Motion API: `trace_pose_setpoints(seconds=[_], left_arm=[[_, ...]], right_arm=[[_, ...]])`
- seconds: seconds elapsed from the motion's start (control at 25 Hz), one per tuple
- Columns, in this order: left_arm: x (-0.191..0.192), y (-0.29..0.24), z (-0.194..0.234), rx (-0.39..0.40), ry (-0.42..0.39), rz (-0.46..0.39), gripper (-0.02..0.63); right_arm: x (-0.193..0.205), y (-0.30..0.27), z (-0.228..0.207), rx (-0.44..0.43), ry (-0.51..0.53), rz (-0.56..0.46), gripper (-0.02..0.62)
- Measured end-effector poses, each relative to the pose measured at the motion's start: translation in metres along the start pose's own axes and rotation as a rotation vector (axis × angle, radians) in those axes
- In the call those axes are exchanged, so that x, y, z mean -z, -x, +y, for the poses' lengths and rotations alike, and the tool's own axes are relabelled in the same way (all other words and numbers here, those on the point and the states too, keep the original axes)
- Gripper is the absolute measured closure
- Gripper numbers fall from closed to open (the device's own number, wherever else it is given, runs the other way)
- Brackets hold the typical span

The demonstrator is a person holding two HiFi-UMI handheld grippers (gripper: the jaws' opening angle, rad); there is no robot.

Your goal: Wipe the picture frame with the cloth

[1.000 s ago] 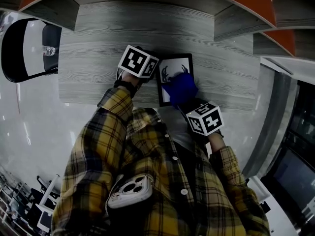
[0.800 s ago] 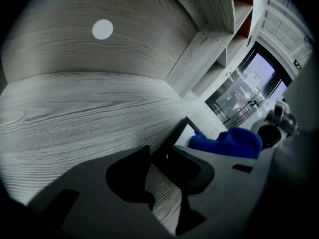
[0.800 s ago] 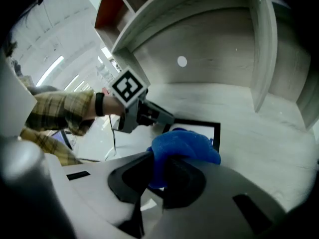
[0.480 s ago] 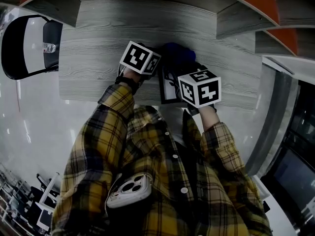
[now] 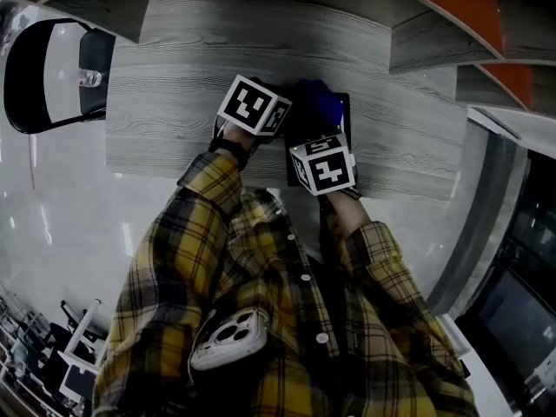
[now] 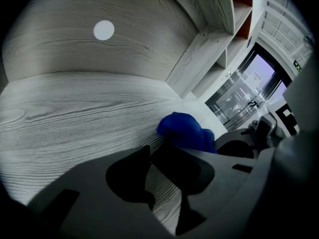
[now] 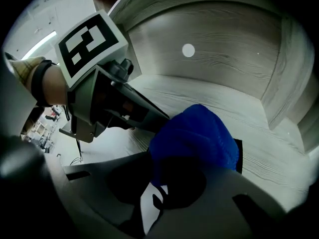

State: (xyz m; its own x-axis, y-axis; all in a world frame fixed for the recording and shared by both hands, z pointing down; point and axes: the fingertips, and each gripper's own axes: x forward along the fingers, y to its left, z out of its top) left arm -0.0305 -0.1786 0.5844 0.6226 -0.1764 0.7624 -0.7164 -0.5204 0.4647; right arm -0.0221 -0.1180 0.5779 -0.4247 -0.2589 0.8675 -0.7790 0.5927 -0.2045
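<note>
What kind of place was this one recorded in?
Likely an office or showroom interior: a grey wood-grain table with matching built-in shelving, a glossy pale floor, and glass doors beyond.

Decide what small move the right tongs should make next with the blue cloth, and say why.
Probably draw the blue cloth back toward the person along the picture frame. The right tongs grip it at the frame's far end, the near printed part lies uncovered, and the left tongs sit open beside its left edge.
</note>
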Motion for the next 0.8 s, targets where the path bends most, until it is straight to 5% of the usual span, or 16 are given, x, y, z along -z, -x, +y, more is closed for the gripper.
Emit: trace_pose_setpoints(seconds=[0.8], left_arm=[[0.000,0.000,0.001,0.001,0.012,-0.005,0.488]], right_arm=[[0.091,0.039,0.048,-0.251,0.046,0.264,0.543]])
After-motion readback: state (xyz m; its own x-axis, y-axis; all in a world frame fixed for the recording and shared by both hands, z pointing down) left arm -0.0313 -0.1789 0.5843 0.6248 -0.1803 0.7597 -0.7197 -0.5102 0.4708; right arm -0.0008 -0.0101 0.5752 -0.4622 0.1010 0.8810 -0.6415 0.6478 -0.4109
